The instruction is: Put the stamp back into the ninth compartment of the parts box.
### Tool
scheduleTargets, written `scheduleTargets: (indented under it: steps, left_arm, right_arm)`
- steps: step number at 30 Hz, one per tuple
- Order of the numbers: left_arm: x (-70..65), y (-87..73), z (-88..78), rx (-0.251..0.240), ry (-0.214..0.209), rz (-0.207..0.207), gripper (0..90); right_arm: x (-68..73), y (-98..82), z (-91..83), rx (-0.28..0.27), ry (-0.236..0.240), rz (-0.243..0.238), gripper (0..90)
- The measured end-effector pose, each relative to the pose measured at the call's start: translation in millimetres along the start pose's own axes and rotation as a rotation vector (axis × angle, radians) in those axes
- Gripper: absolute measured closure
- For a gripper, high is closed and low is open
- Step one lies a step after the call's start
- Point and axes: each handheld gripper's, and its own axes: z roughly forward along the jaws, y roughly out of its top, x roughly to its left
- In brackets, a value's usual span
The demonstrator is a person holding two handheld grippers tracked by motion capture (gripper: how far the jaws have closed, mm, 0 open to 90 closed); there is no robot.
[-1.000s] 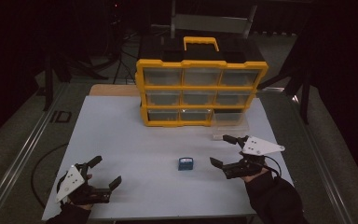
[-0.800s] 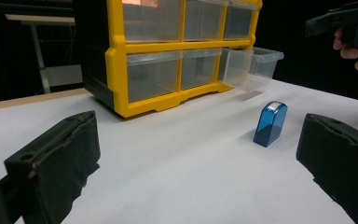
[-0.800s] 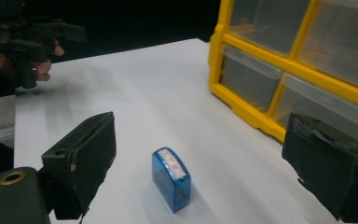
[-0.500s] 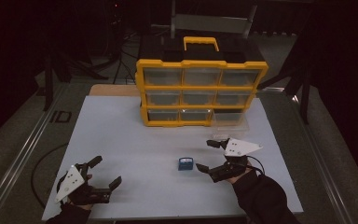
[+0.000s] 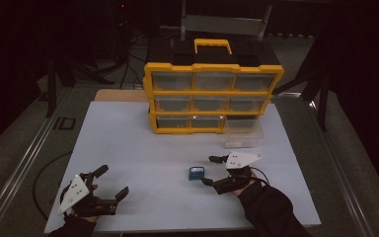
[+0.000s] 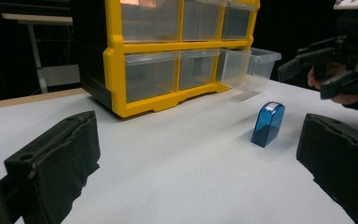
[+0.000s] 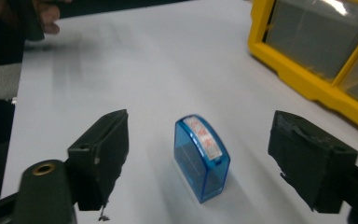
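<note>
Blue stamp [image 5: 196, 173] stands upright on the white table [image 5: 128, 148], in front of the yellow drawer cabinet [image 5: 212, 96], whose bottom right drawer [image 5: 244, 133] is pulled out, probably to receive it. Right gripper [image 5: 210, 170] lines up on the stamp from its right, jaws spread, having just been closing, with the stamp ahead of the pads and untouched. Left gripper [image 5: 112, 181] rests near the table's front edge, jaws spread and empty, well clear of the approach.
</note>
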Motion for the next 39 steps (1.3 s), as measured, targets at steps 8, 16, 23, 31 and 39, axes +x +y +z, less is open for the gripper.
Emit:
scheduleTargets:
  steps: [8, 16, 23, 31, 39]
  left_arm:
    - [-0.2, -0.2, 0.4, 0.001, -0.003, -0.003, 0.1]
    - [-0.2, -0.3, 0.3, 0.001, -0.003, -0.004, 0.1]
    - [0.0, -0.4, 0.4, 0.002, -0.005, -0.005, 0.1]
    - [0.4, -0.5, 0.4, 0.004, -0.003, -0.005, 0.1]
    - [0.7, -0.9, 0.6, 0.005, -0.007, -0.007, 0.1]
  right_arm:
    - [-5.8, -11.7, 10.6, 0.038, 0.049, 0.011, 32.3]
    - [-14.1, -19.3, 21.0, 0.084, 0.07, 0.02, 38.4]
    - [-23.0, -26.5, 31.5, 0.129, 0.087, 0.032, 41.6]
    - [-26.9, -28.8, 43.1, 0.178, 0.124, 0.016, 47.7]
    - [-29.1, -28.6, 49.2, 0.197, 0.162, -0.029, 53.2]
